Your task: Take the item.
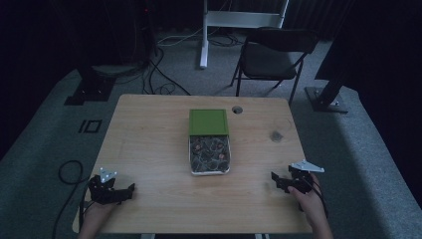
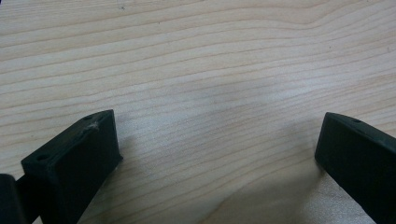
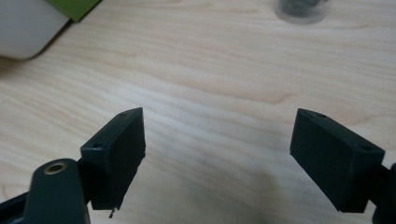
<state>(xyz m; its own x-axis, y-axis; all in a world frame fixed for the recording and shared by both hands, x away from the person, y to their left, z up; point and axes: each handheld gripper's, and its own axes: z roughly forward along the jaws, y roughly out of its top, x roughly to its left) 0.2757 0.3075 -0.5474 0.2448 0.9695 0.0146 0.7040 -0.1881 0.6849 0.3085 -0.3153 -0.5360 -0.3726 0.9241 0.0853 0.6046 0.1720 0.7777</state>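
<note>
Grippers, left (image 1: 130,189) and right (image 1: 274,180), jaws wide and empty, flank tray (image 1: 209,171); careless reach risks knocking green lid (image 1: 208,122) askew.

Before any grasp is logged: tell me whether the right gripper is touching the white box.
Apart. In the high view the right gripper sits near the table's right edge, with bare wood between it and the white box.

The white box (image 1: 209,155) sits in the middle of the tabletop (image 1: 149,144), open and packed with small dark parts. Its green lid (image 1: 208,122) lies flat, touching the box's far end, its near edge overlapping the rim
</note>
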